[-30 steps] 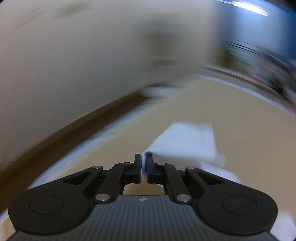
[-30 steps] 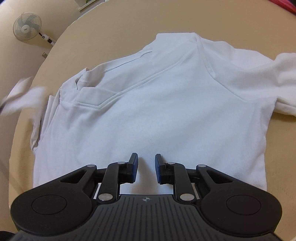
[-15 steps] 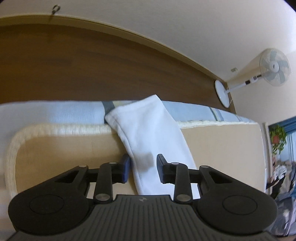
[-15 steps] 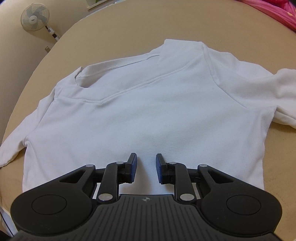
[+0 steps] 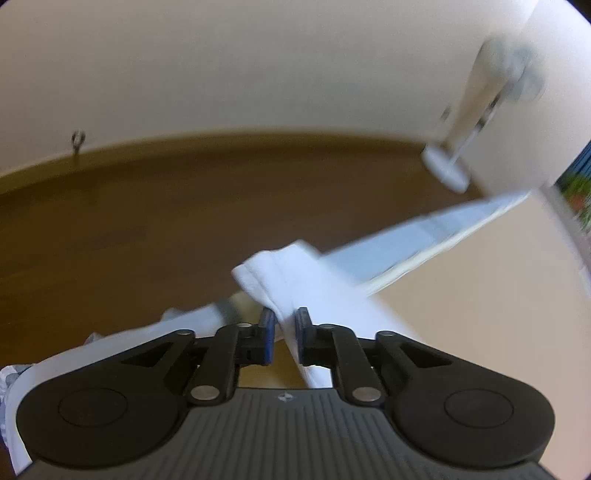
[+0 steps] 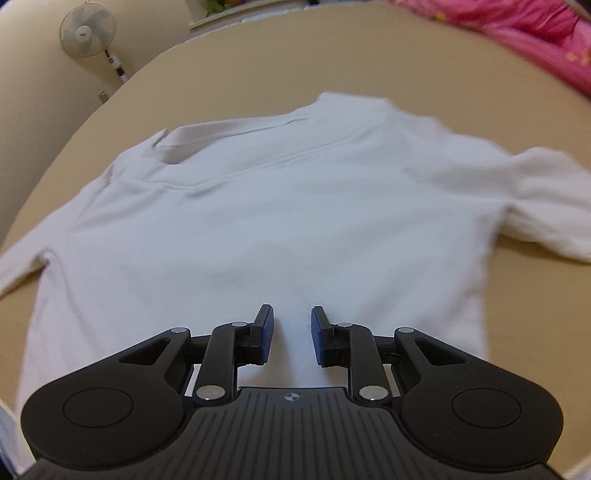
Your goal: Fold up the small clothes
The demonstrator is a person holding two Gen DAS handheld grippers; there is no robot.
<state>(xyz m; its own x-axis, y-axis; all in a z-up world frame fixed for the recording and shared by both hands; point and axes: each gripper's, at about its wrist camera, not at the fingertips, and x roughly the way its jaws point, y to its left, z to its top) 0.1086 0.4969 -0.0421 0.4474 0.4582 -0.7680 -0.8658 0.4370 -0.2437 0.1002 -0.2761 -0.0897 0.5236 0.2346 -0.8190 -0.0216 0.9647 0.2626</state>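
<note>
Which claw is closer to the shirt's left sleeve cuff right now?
Left. The left claw has the sleeve cuff just past its tips, sleeve between open jaws. The right claw hovers open over the shirt hem.

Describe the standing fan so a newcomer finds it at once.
Start from the white shirt spread on the tan bed surface. Look past its collar to the cream wall at upper left. The fan stands there, the only round, caged thing on a pole.
</note>
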